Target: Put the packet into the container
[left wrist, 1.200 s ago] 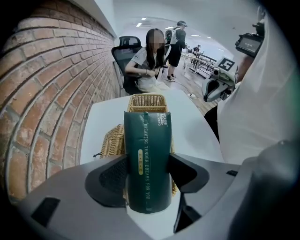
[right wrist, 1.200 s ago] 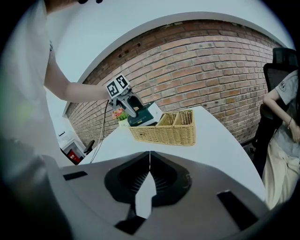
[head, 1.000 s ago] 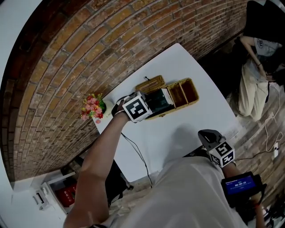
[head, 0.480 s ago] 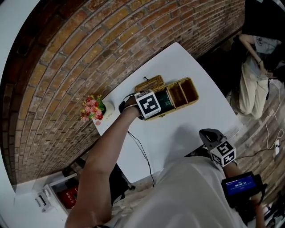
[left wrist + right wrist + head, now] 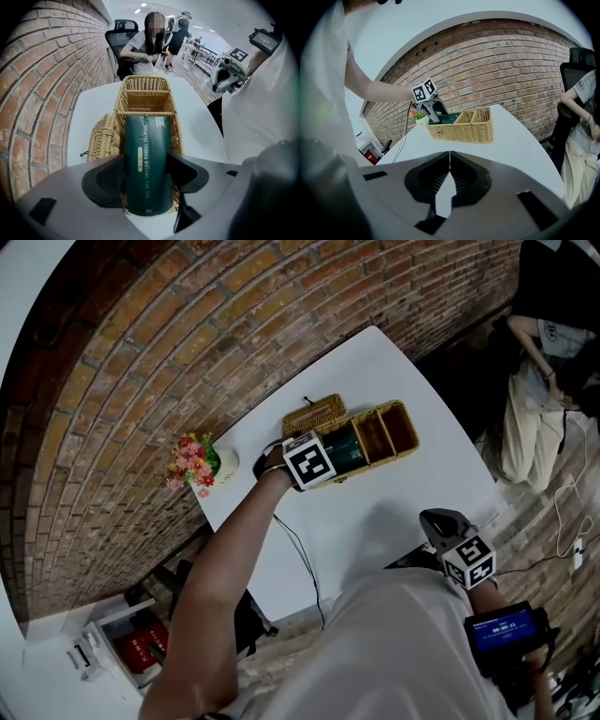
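Observation:
My left gripper (image 5: 146, 158) is shut on a dark green packet (image 5: 146, 164) with gold print, its pads pressing both long sides. The packet lies lengthwise in the near compartment of a wicker basket (image 5: 143, 84), whose two far compartments are empty. In the head view the left gripper (image 5: 330, 456) sits at the basket's (image 5: 394, 442) left end, with the packet (image 5: 345, 450) showing beyond its marker cube. My right gripper (image 5: 449, 157) is shut with nothing between its fingers. It hangs near my body (image 5: 439, 524), off the table's front edge. From there I see the basket (image 5: 464, 129) and the left gripper (image 5: 433, 111).
The basket's wicker lid (image 5: 314, 413) lies flat on the white table (image 5: 375, 362) behind it, toward the brick wall. A small pot of flowers (image 5: 197, 463) stands at the table's left corner. A seated person (image 5: 534, 427) is beyond the table's right end.
My left gripper has carried the packet to the right, from the basket's left end to over its near compartment, then held nearly still. The right gripper has not moved.

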A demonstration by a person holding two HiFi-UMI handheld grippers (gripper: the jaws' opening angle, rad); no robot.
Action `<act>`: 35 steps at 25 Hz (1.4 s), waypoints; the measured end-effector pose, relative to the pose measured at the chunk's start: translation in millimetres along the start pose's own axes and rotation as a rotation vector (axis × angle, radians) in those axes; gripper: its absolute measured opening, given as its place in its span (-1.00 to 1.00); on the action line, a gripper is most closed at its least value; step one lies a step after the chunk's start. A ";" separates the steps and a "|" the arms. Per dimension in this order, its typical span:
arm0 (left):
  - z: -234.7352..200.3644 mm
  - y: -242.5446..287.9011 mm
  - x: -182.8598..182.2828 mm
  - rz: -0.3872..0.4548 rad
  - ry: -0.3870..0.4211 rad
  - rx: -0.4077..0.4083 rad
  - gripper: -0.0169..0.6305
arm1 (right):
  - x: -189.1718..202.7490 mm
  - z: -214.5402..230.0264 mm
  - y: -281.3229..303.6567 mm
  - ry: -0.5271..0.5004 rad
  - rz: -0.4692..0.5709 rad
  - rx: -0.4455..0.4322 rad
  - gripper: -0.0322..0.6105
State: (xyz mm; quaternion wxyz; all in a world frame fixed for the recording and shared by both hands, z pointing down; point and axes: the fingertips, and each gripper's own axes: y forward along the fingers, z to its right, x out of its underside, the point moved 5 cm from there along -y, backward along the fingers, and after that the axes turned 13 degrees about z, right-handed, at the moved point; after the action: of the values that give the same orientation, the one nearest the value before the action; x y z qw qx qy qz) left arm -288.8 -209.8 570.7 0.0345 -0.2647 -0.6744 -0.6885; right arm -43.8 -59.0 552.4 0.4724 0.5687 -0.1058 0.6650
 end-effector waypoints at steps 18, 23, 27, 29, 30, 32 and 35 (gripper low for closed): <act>36.4 -66.6 -2.9 0.432 -0.170 -0.324 -0.03 | -31.6 10.1 19.5 -0.090 0.064 -0.090 -0.86; 82.6 -70.6 -19.9 0.545 -0.279 -0.367 -0.05 | -50.2 13.2 21.7 -0.142 0.087 -0.200 -0.86; 117.3 -71.8 -30.8 0.632 -0.364 -0.426 -0.15 | -66.0 9.4 20.2 -0.191 0.113 -0.305 -0.86; 134.6 -70.9 -36.1 0.672 -0.406 -0.467 -0.20 | -72.8 6.5 19.2 -0.219 0.125 -0.367 -0.86; 143.5 -70.0 -38.2 0.687 -0.432 -0.489 -0.26 | -76.0 5.4 18.4 -0.227 0.131 -0.396 -0.86; 161.2 -68.1 -41.2 0.708 -0.485 -0.534 -0.36 | -82.1 3.8 15.6 -0.236 0.143 -0.446 -0.86; 187.0 -68.3 -41.0 0.730 -0.564 -0.611 -0.61 | -88.8 -0.1 9.5 -0.245 0.158 -0.502 -0.86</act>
State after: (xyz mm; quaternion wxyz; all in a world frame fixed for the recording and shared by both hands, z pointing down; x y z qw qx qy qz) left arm -221.9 -39.5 482.4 0.0107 -0.6534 -0.2913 -0.6987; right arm -59.2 -109.1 480.1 0.5287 0.5001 -0.3674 0.5791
